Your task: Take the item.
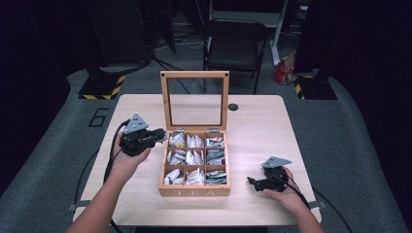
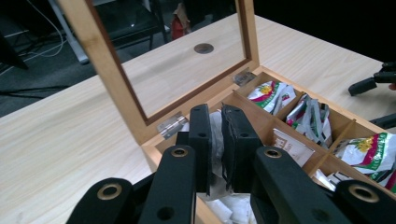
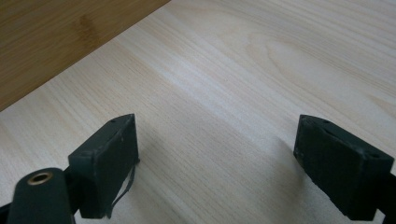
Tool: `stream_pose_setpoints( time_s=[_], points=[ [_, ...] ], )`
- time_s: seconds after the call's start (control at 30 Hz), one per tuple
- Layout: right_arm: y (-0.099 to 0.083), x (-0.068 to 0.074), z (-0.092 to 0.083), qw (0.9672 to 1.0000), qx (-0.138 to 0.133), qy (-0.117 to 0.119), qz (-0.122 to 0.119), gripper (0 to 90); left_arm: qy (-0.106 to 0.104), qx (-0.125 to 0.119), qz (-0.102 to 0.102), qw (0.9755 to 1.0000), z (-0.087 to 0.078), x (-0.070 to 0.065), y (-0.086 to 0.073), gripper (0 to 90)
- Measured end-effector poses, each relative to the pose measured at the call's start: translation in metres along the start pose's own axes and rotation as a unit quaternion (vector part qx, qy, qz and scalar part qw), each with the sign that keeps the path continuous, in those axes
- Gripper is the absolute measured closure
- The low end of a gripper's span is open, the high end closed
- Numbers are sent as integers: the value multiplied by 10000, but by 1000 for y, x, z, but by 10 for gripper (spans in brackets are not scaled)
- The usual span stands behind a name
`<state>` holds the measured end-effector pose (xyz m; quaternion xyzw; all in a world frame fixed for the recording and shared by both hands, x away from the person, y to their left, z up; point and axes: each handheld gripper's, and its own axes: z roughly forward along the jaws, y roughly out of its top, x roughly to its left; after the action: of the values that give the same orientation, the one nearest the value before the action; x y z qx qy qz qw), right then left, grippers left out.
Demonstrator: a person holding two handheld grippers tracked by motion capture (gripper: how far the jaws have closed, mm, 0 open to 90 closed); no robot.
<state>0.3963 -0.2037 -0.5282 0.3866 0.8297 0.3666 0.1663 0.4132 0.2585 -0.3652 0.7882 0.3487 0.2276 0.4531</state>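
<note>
A wooden tea box (image 1: 194,190) stands open in the middle of the table, its glass lid (image 1: 194,75) upright. Its nine compartments hold tea packets (image 1: 215,156). My left gripper (image 1: 161,136) hovers at the box's back left corner, just above the rim. In the left gripper view the left gripper (image 2: 217,112) is shut on a white tea packet (image 2: 215,140), pinched between the pads in front of the lid frame (image 2: 107,70). My right gripper (image 1: 252,183) rests on the table right of the box. In the right gripper view the right gripper (image 3: 217,135) is open over bare wood.
A light wooden table (image 1: 257,131) has a small dark round hole (image 1: 233,107) behind the box. A black chair (image 1: 233,43) stands beyond the far edge. The box's side wall (image 3: 56,42) lies close to the right gripper's jaws.
</note>
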Motion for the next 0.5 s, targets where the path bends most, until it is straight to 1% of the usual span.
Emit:
stream_pose_setpoints(
  time_s=[0.1,0.13,0.2,0.23,0.27,0.37,0.4,0.5],
  points=[
    [0,0,0,10000,2,3,-8,131,65,-31,-26,10000,-6,5,0,827],
    [0,-1,0,10000,-2,1,-50,131,93,-56,-53,9999,-7,6,0,827],
    [0,0,0,10000,-1,0,3,131,148,-61,-63,9999,-10,10,-1,827],
    [0,-1,0,10000,2,3,-57,131,155,-58,-83,9998,-12,11,-1,827],
    [0,0,0,10000,1,2,-4,131,186,-71,-103,9997,-13,13,-1,828],
    [0,0,0,10000,0,3,-9,131,243,-82,-150,9996,-16,17,-3,827],
    [0,-1,0,10000,13,19,-46,131,253,-77,-168,9995,-17,19,-4,827],
    [0,0,0,10000,-1,-2,5,131,335,-77,-190,9992,-21,23,-6,827]
  ],
)
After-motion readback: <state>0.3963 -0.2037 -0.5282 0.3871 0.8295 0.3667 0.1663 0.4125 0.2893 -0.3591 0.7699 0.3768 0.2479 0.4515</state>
